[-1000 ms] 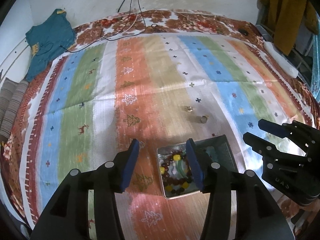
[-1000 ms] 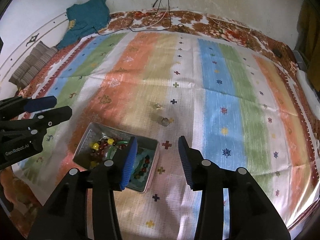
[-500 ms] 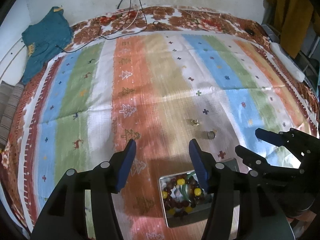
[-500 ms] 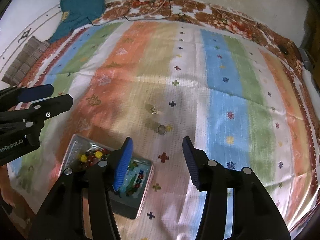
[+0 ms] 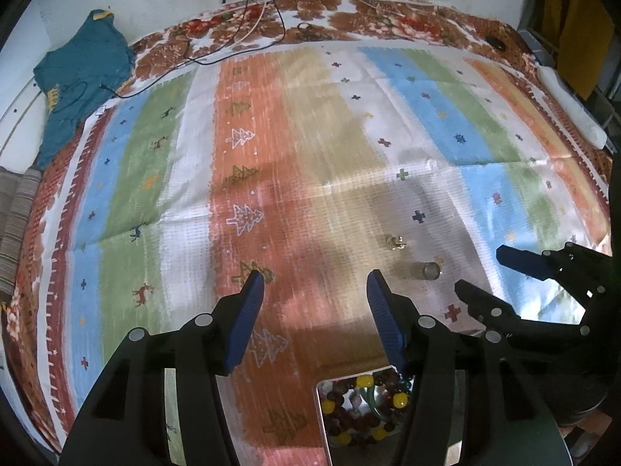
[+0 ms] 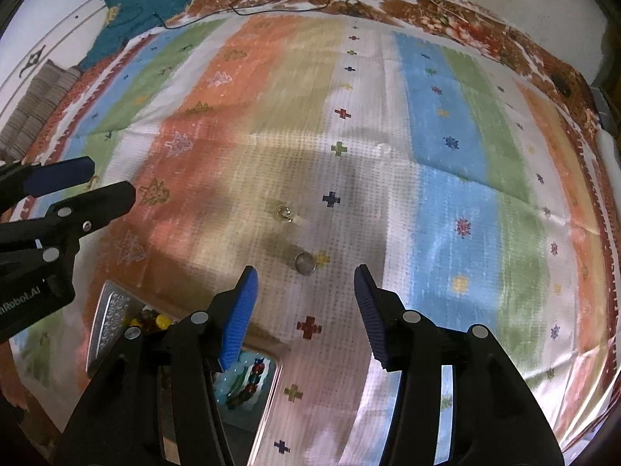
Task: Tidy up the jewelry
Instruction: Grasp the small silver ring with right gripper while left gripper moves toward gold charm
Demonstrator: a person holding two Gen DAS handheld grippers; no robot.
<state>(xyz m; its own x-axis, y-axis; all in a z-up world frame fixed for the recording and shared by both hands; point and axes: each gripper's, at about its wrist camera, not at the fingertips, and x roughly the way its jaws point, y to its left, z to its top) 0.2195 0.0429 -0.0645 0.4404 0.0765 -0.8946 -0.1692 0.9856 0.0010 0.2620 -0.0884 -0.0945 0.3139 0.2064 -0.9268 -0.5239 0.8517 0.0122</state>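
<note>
A metal tin (image 5: 324,419) with beaded bracelets (image 5: 359,407) lies on the striped cloth, near and low in both views; it also shows in the right wrist view (image 6: 99,330), partly behind my fingers. A plain ring (image 6: 305,263) and a small ornate ring (image 6: 283,213) lie on the cloth beyond the tin; both also show in the left wrist view, the plain ring (image 5: 430,270) and the ornate one (image 5: 395,242). My right gripper (image 6: 302,310) is open and empty just short of the plain ring. My left gripper (image 5: 314,310) is open and empty above the tin.
A striped cloth (image 5: 310,155) covers a bed with a floral border. A teal garment (image 5: 77,77) and cables (image 5: 248,31) lie at the far left and back. A folded striped cloth (image 5: 15,225) sits at the left edge. A white object (image 5: 570,108) lies along the right edge.
Both grippers have moved forward over the cloth, away from the tin. The tin has slid low in both views and the rings are closer. Both stay open.
</note>
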